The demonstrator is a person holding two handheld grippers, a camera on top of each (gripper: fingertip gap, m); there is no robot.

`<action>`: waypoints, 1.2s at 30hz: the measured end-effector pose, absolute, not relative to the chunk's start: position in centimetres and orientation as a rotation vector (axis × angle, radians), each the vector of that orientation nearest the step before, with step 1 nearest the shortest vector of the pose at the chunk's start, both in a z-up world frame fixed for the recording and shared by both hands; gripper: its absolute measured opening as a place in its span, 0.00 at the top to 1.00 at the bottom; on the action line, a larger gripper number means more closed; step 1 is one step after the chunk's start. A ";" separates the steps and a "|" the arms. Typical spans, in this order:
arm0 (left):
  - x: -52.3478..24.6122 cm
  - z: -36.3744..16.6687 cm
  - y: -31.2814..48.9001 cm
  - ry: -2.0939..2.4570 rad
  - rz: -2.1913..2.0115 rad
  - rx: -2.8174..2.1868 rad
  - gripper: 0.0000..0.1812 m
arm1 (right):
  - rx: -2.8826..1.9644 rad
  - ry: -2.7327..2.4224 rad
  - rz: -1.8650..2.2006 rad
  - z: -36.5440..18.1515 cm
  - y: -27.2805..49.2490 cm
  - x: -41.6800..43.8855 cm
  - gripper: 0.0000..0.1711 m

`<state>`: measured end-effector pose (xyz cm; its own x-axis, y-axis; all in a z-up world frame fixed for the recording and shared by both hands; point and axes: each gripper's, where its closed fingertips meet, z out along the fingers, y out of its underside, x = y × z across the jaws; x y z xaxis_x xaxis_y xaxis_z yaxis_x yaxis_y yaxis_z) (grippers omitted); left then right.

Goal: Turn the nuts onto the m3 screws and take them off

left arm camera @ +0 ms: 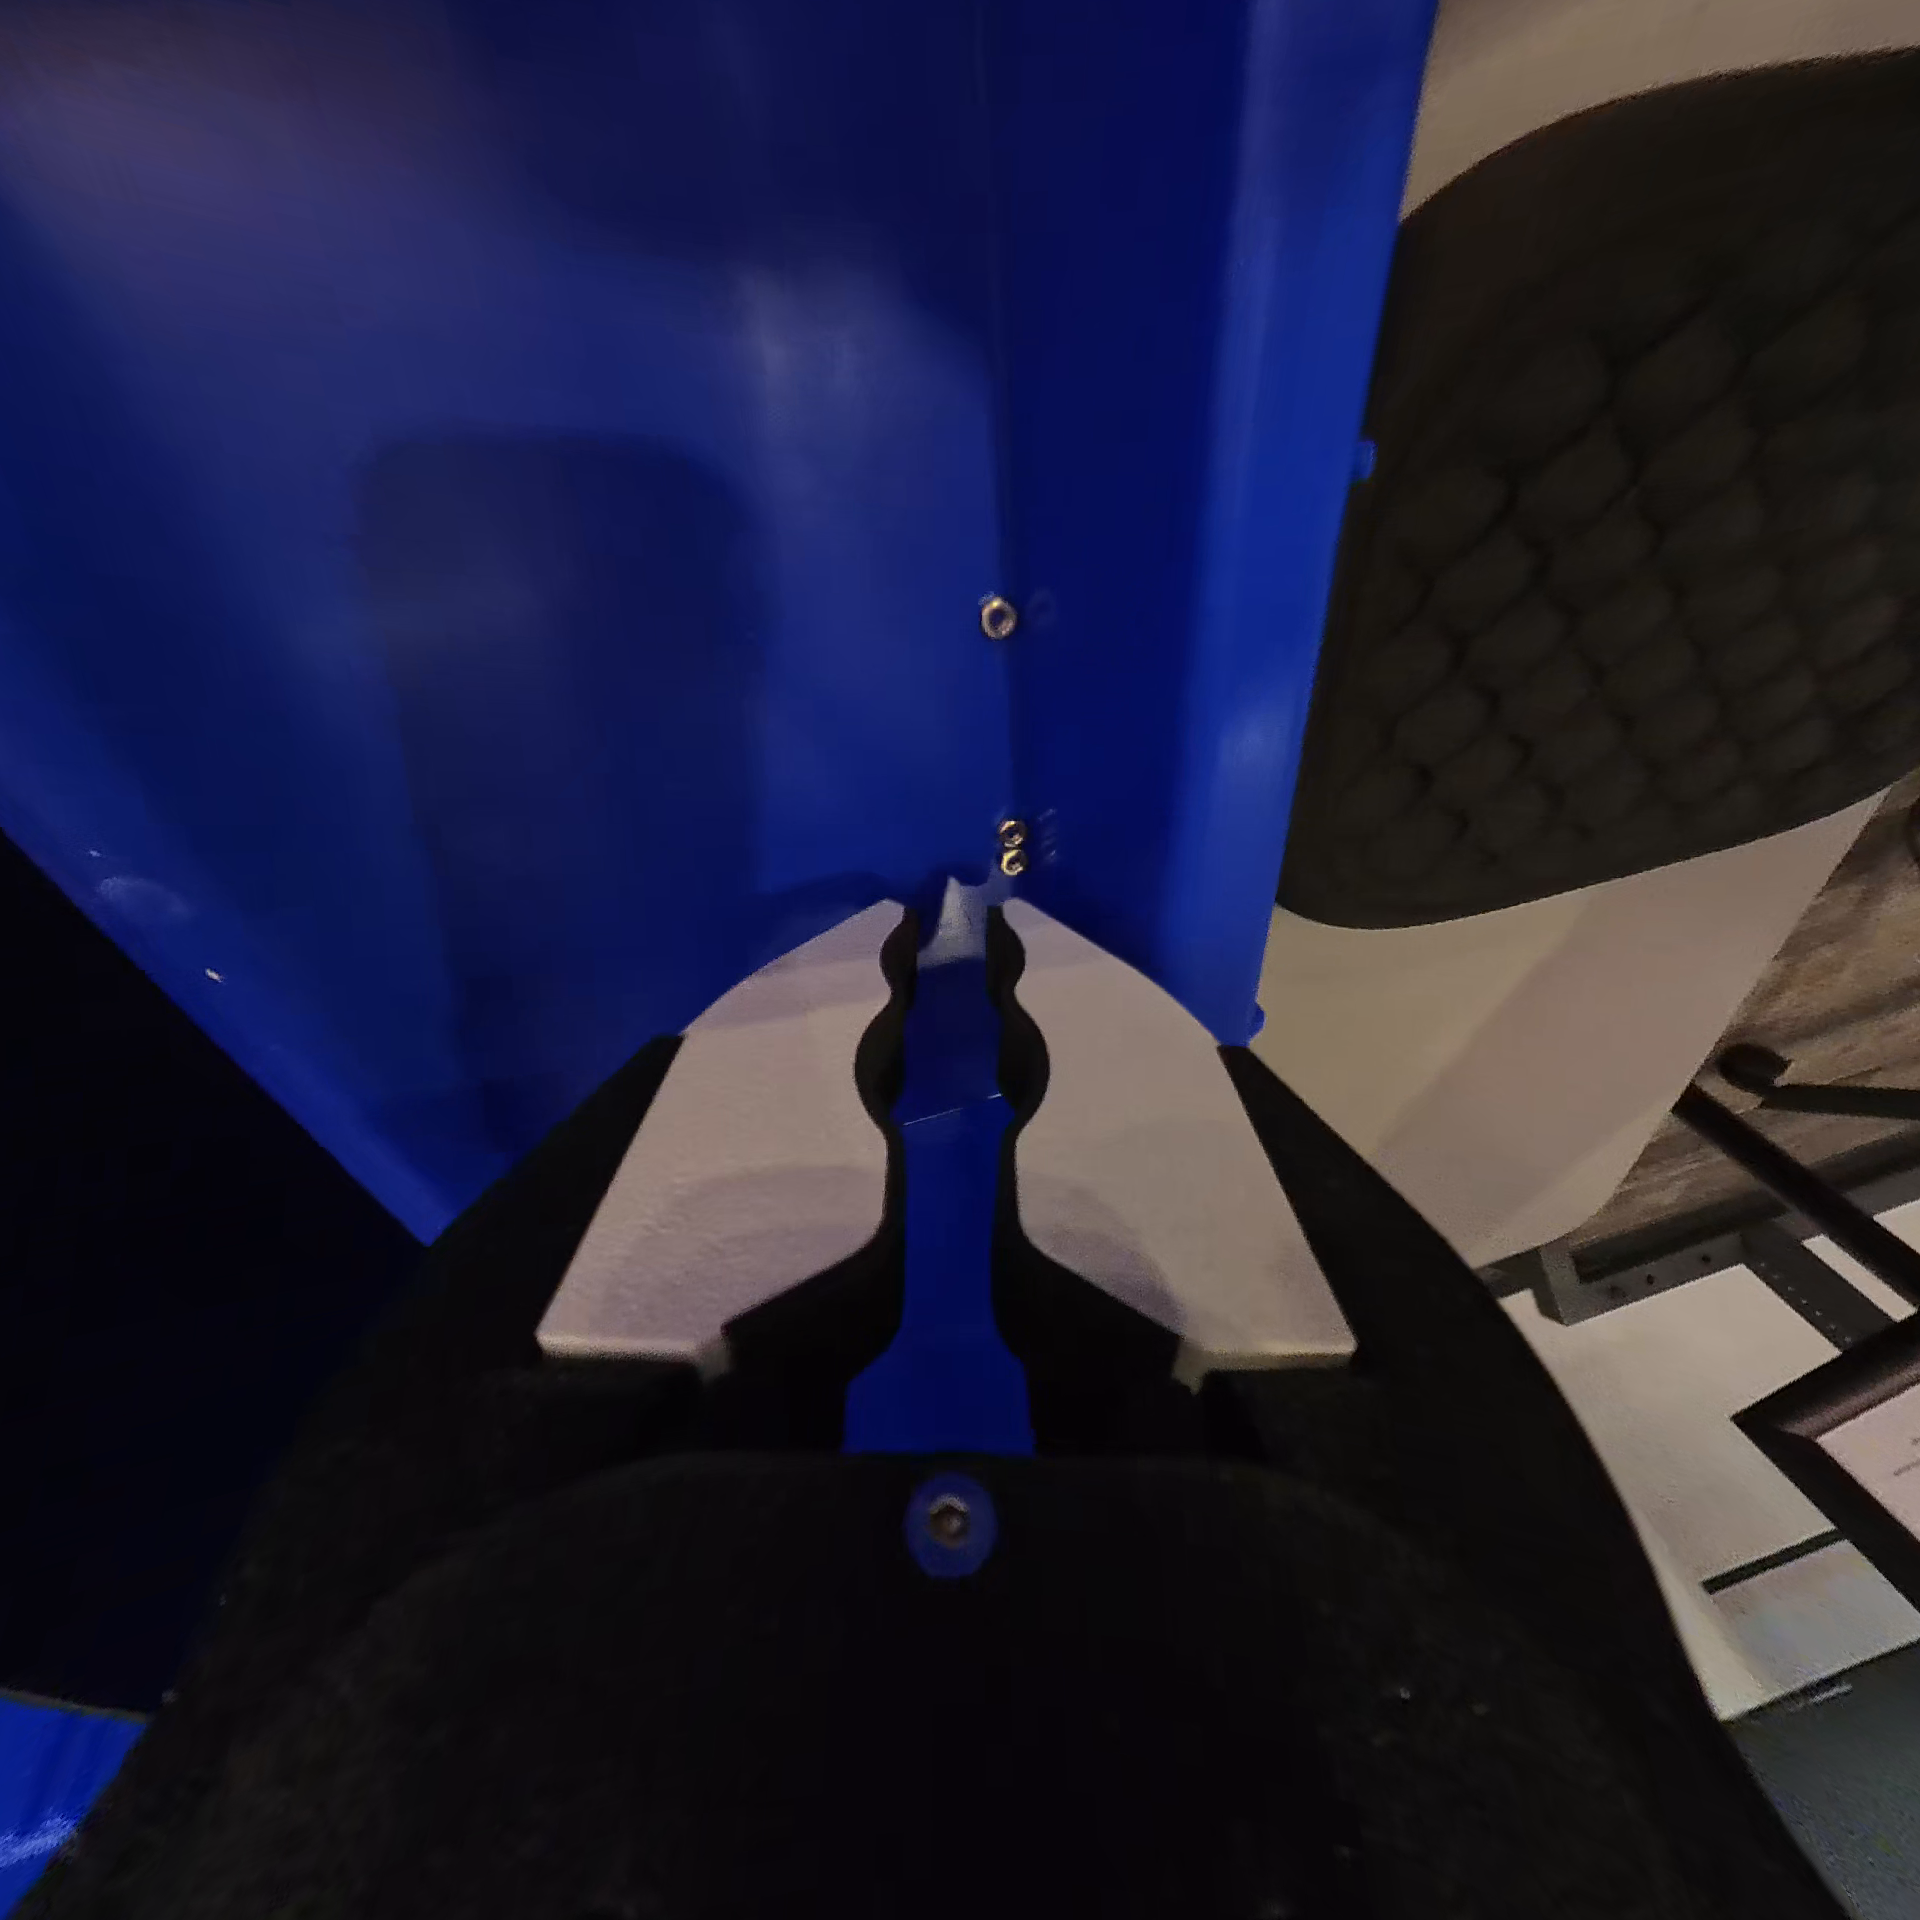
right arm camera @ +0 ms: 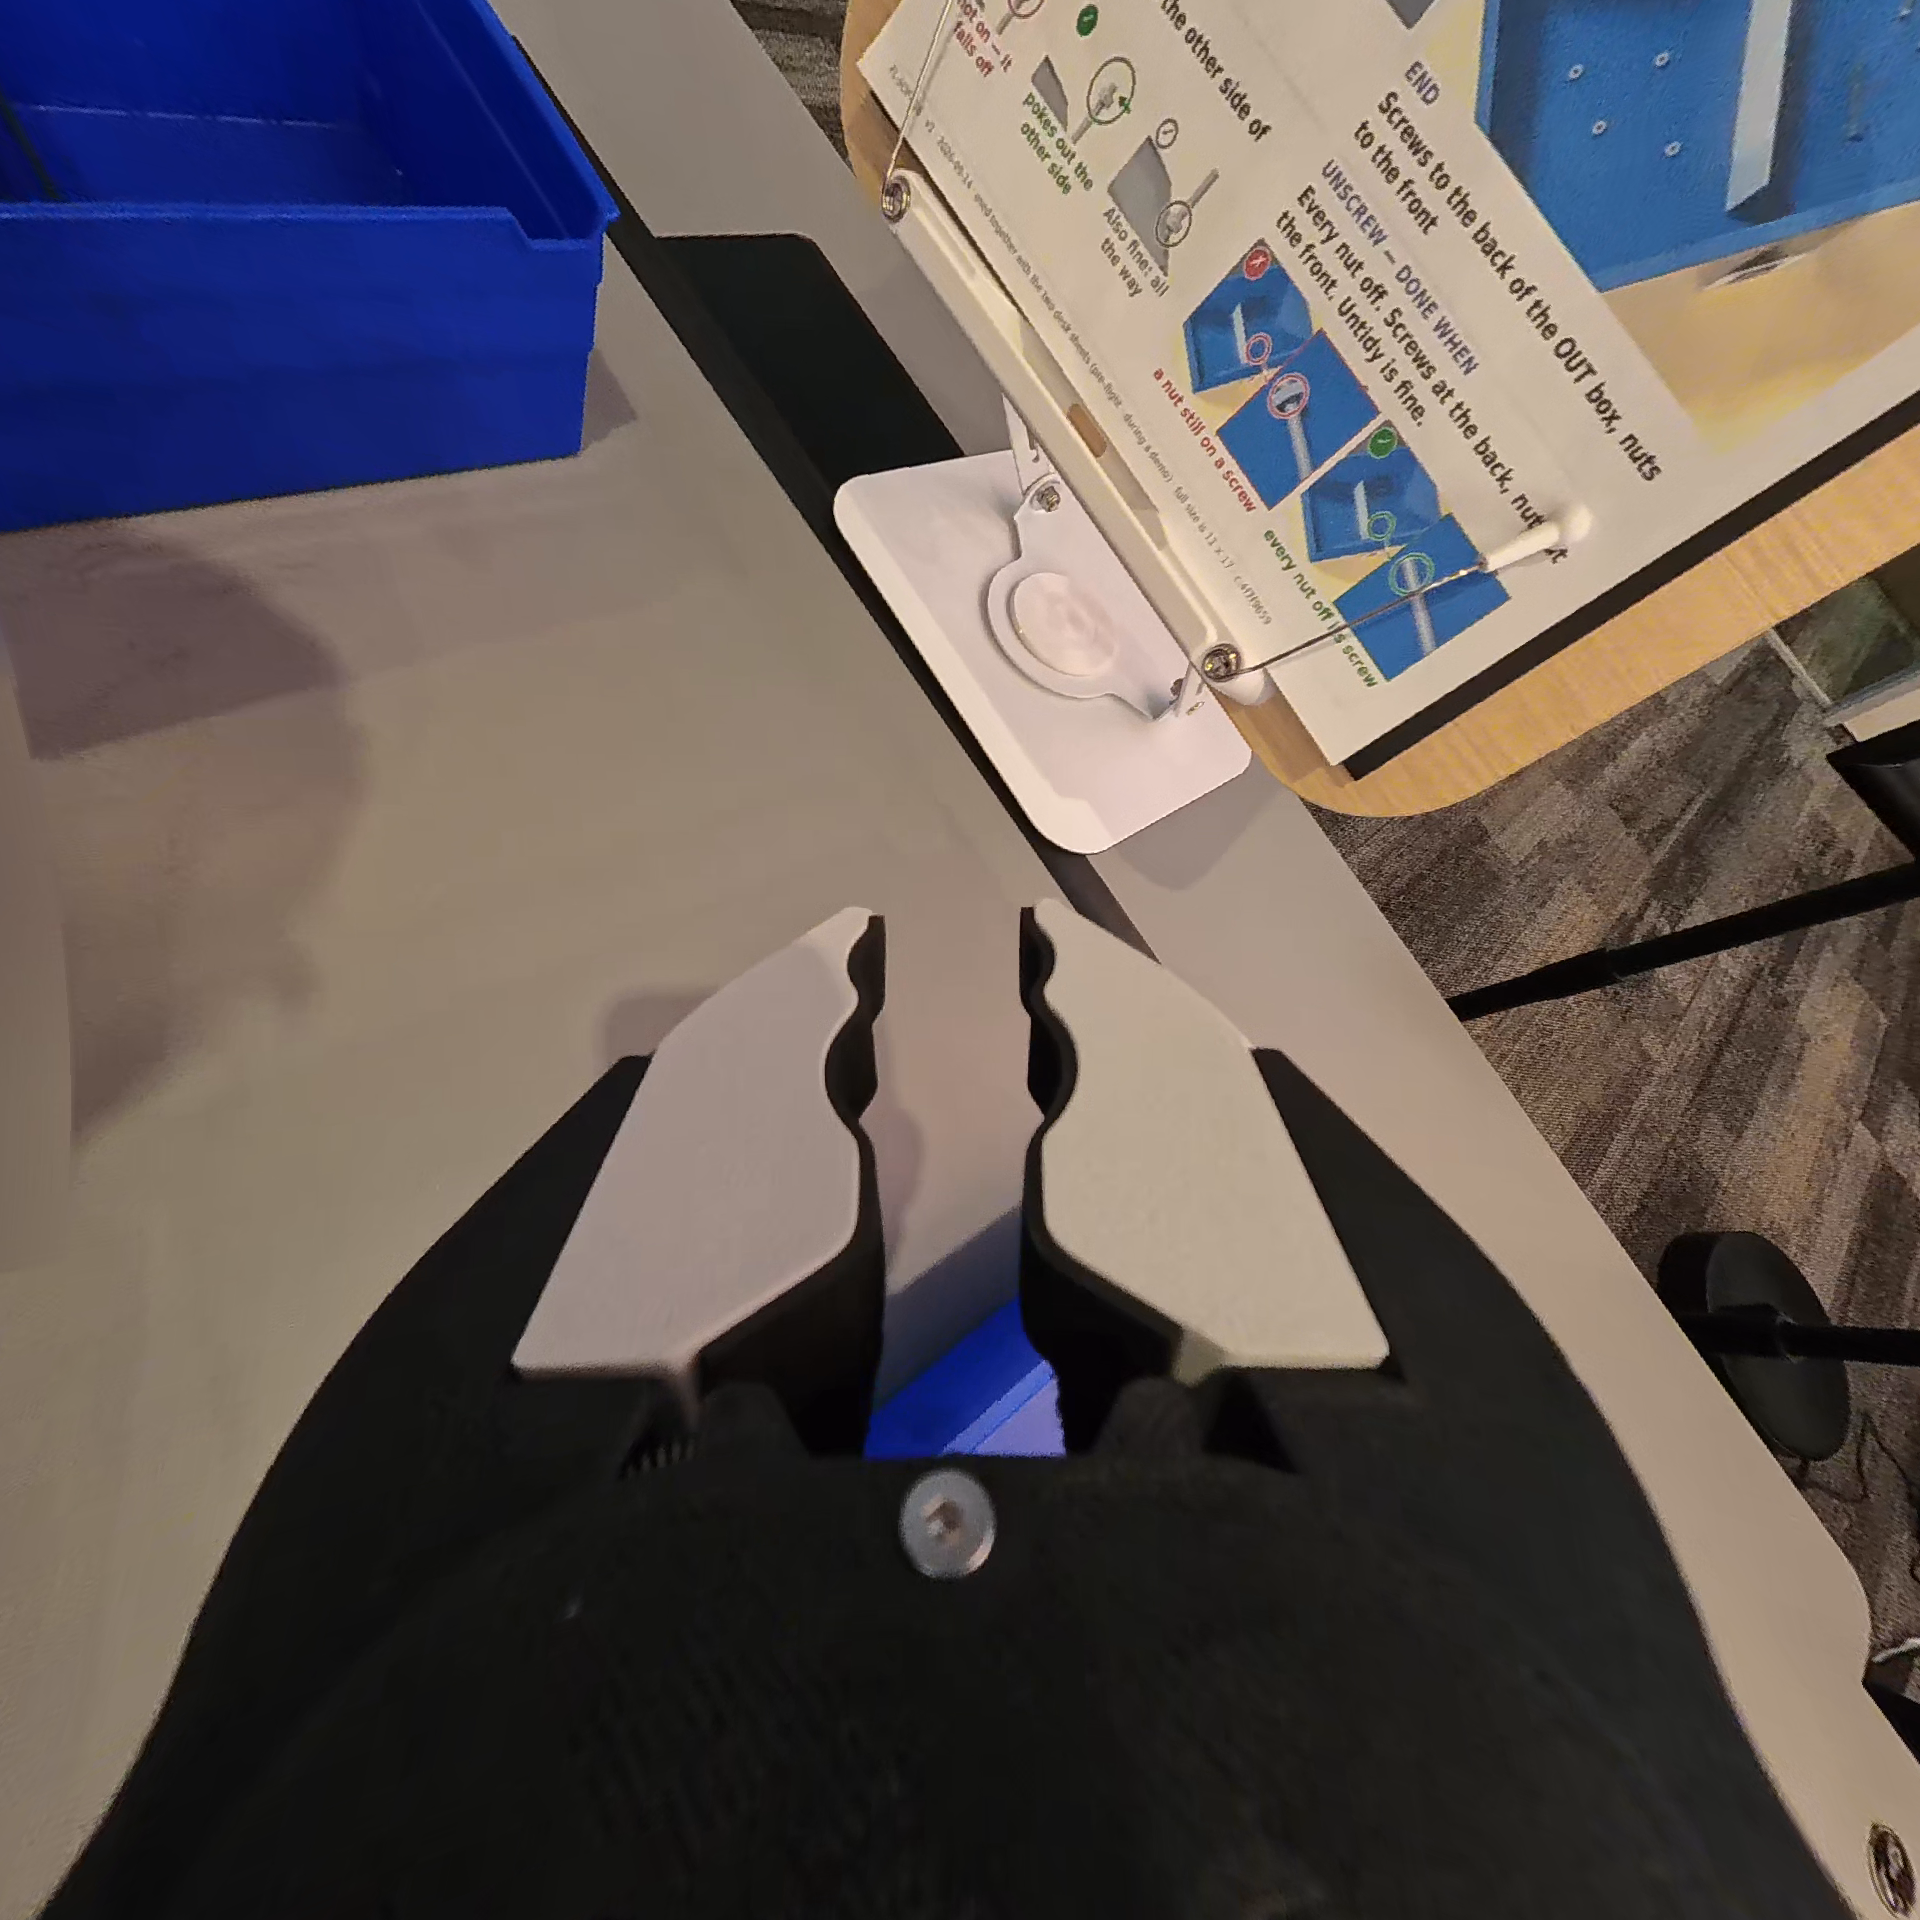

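In the left wrist view the inside of a blue bin (left arm camera: 623,520) fills the frame. Three small metal nuts lie along the seam between its floor and wall: one higher up (left arm camera: 997,618) and two close together (left arm camera: 1011,844) just beyond my fingertips. My left gripper (left arm camera: 953,920) is nearly shut, with a small pale piece (left arm camera: 951,906) pinched at the tips; I cannot tell what it is. No screw is clearly visible. My right gripper (right arm camera: 953,935) is open and empty above the grey table (right arm camera: 468,831), with a blue bin edge (right arm camera: 966,1397) under it.
A second blue bin (right arm camera: 281,281) stands at the table's far left. A white stand (right arm camera: 1039,644) holds an instruction sheet (right arm camera: 1351,312) at the table's far edge. A black chair seat (left arm camera: 1621,520) and carpet (right arm camera: 1610,987) lie beyond the table. My hands' fingertips stand some 45 cm from each other.
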<state>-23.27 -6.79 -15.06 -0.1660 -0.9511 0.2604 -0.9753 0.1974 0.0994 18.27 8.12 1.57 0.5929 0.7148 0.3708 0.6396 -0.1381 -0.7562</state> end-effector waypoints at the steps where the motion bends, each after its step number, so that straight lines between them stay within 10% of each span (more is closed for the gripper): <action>1: -23.3 -15.1 -6.8 -2.211 0.130 1.828 0.93 | -1.841 -1.097 0.098 1.6 8.1 18.3 0.85; 24: -21.9 -15.2 -3.2 -2.325 0.014 1.947 0.47 | -1.837 -1.167 0.087 0.8 7.6 17.3 0.83; 36: -21.9 -15.9 -2.5 -2.396 -0.138 1.930 0.42 | -1.842 -1.202 0.079 0.4 7.3 17.1 0.82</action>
